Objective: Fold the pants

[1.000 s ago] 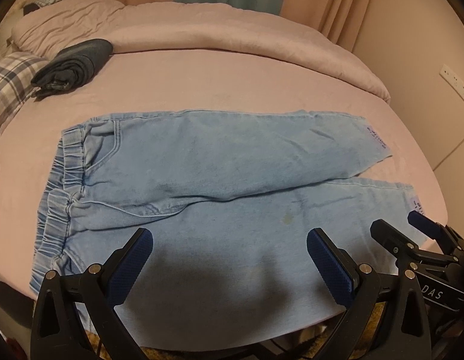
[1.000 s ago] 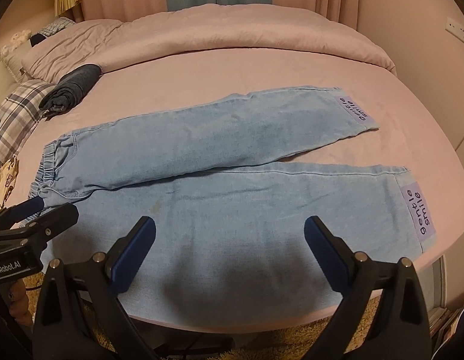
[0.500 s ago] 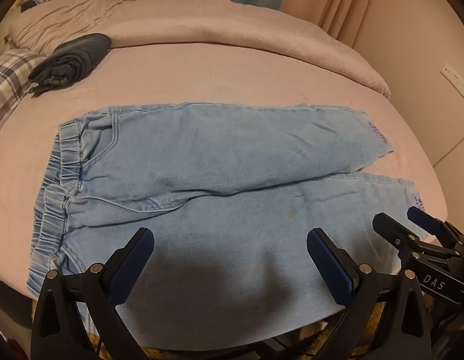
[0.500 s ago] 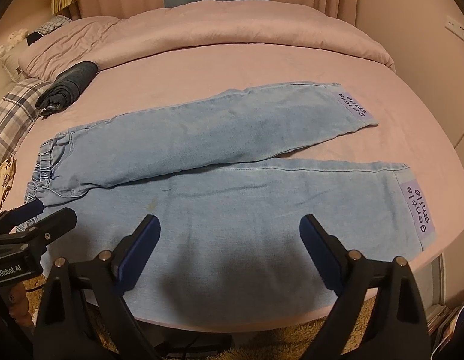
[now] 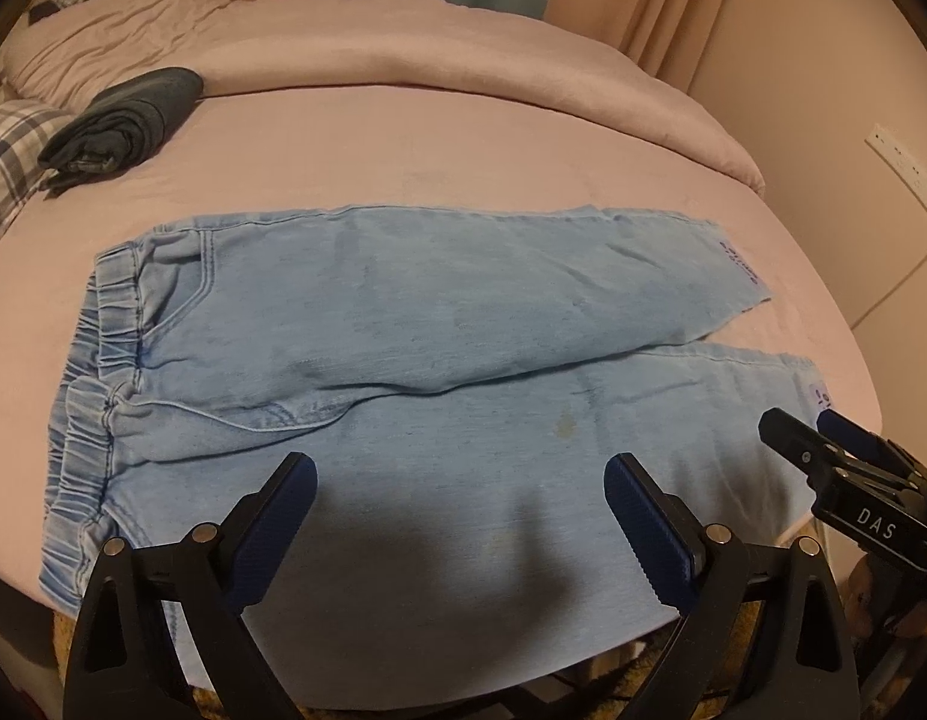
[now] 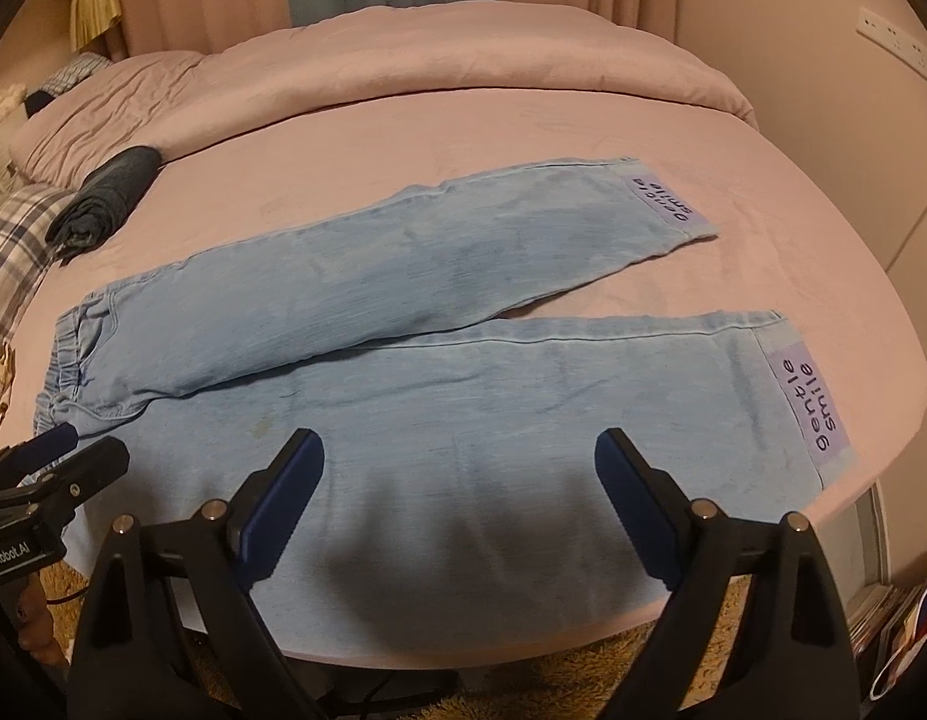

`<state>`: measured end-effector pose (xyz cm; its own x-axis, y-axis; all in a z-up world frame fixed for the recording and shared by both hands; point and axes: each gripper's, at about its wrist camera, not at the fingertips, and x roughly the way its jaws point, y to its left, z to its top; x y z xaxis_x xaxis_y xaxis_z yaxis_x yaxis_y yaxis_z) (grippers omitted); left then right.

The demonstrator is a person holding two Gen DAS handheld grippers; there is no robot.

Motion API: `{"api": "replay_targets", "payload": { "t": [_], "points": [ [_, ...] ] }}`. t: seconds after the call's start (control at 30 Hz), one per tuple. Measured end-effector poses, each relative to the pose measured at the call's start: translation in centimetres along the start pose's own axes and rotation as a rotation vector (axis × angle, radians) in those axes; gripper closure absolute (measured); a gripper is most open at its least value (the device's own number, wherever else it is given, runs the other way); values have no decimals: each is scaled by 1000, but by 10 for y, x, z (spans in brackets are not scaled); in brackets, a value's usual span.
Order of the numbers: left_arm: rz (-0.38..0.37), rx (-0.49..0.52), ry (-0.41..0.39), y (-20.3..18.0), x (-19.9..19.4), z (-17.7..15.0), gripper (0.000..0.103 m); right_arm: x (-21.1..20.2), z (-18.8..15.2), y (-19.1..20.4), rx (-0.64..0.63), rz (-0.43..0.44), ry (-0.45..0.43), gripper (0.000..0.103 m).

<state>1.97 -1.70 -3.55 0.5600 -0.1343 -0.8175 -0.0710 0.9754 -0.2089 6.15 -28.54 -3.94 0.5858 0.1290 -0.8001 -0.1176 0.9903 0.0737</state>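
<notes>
- We see the blue pants (image 5: 439,360) lying flat on the pink bed (image 5: 463,150), waist at 9 o'clock, legs toward 3 o'clock.
- Our left claw (image 5: 460,516) is wide open and holds nothing.
- Our right claw (image 6: 460,486) is wide open too, above the near leg.
- A dark folded cloth (image 5: 124,120) sits at 10 o'clock.

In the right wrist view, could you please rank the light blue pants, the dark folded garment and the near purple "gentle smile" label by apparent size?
1. Light blue pants, by far the largest.
2. Dark folded garment.
3. Near purple label.

The last two look similar; the garment lies farther away, so their true order is unsure.
</notes>
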Motion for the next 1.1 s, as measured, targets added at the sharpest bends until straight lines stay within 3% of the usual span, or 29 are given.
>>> {"api": "replay_targets", "payload": {
  "t": [0.17, 0.27, 0.7, 0.77, 0.87, 1.03, 1.1],
  "points": [
    [-9, -3, -4, -2, -2, -1, 6, -1, -2, -8, 20, -4, 2, 11],
    [-13, -1, 0, -4, -4, -1, 13, -1, -4, -12, 30, -3, 0, 12],
    [-12, -30, -11, 3, -11, 3, 13, -6, -7, -25, 62, -11, -10, 13],
    [21, -55, -31, 16, -16, 8, 13, -8, -6, -32, 71, -4, -17, 13],
    [139, -139, -58, 58, -26, 15, 13, -16, -6, -62, 112, -9, -46, 13],
    [348, -313, -36, 149, -37, 5, 13, -6, -12, -165, 277, -193, -16, 12],
    [331, -353, -8, 168, -38, -3, 13, 5, -17, -196, 301, -244, 28, 12]
  ]
}}
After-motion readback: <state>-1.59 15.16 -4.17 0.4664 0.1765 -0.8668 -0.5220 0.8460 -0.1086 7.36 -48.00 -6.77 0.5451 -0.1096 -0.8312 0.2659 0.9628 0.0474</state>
